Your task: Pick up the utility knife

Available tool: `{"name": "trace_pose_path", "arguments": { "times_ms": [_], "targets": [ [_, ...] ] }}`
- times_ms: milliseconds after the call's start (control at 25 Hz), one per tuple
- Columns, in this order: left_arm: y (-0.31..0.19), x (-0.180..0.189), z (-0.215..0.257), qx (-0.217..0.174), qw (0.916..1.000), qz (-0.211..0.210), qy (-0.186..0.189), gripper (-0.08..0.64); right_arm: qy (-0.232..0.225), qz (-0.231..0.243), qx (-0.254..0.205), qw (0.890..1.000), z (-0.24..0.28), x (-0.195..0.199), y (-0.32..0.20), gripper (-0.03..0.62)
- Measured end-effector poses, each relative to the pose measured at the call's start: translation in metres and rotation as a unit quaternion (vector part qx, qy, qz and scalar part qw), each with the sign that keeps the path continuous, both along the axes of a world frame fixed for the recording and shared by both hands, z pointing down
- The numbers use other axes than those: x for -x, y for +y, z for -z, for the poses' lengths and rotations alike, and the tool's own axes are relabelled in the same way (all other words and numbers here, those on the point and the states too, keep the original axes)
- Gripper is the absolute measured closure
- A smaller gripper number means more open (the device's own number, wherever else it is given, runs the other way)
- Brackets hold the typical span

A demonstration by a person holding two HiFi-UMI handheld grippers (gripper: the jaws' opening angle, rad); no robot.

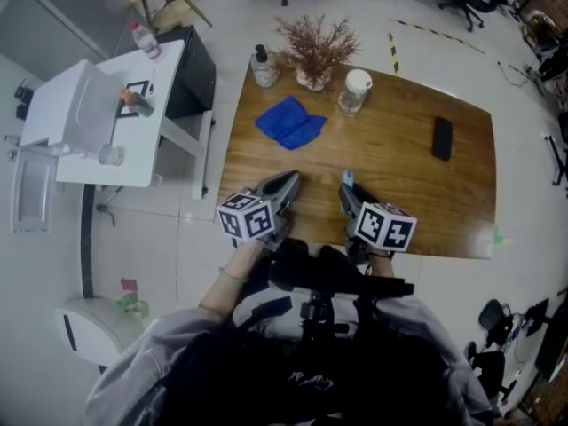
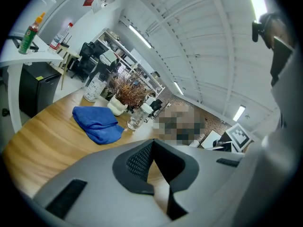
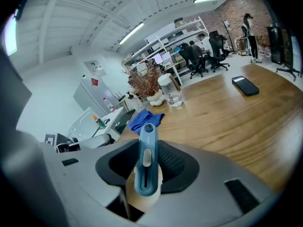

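The utility knife [image 3: 146, 161] is a slim blue one with a pale slider. It stands upright between the pads of my right gripper [image 3: 147, 143], which is shut on it, held above the wooden table [image 1: 399, 176]. From the head camera, only the knife's blue tip [image 1: 347, 177] shows ahead of the right gripper [image 1: 349, 191] near the table's front edge. My left gripper [image 1: 287, 185] hovers beside it to the left. Its jaws meet at the tips with nothing between them [image 2: 152, 143].
A blue cloth [image 1: 290, 122] lies at the table's far left. Behind it stand a pump bottle [image 1: 263, 67], a vase of dried twigs [image 1: 315, 56] and a lidded glass jar [image 1: 354, 91]. A black phone [image 1: 442, 138] lies at right. A white side table [image 1: 106, 114] stands left.
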State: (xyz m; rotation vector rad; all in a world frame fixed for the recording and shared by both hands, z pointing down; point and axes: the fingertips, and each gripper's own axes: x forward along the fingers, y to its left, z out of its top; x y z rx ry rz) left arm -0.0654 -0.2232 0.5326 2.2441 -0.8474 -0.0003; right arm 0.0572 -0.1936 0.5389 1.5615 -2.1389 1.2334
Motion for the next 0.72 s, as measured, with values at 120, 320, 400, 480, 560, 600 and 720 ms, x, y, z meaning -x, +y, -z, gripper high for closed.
{"name": "trace_pose_path", "arguments": {
  "times_ms": [120,320,400,480,560,600,720],
  "targets": [
    [-0.0024,-0.0003,0.0000,0.000,1.0000,0.002,-0.001,0.555,-0.001,0.002,0.002,1.000,-0.0008,0.0003,-0.0016,0.453],
    [-0.0041,-0.0039,-0.0004,0.000,1.0000,-0.001,-0.004,0.555,-0.001,0.003,0.003,1.000,-0.0007,-0.0008,-0.0040,0.453],
    [-0.0041,-0.0047,-0.0003,0.000,1.0000,-0.002,-0.008,0.555,-0.001,0.003,0.004,1.000,-0.0013,-0.0014,-0.0042,0.453],
    [-0.0055,-0.0040,0.0000,-0.003,0.9999,0.002,-0.013,0.557,-0.001,0.004,0.006,1.000,-0.0014,-0.0013,-0.0044,0.453],
    [-0.0079,-0.0030,0.0020,-0.005,1.0000,0.007,-0.004,0.555,-0.002,0.004,0.007,1.000,-0.0016,-0.0009,-0.0046,0.453],
    [-0.0087,-0.0032,0.0036,-0.005,0.9999,0.007,0.005,0.555,-0.001,0.004,0.006,1.000,-0.0014,-0.0009,-0.0047,0.453],
    [-0.0091,-0.0049,0.0062,-0.008,0.9998,0.003,0.017,0.555,-0.002,0.005,0.006,1.000,-0.0017,-0.0013,-0.0049,0.453]
  ]
}}
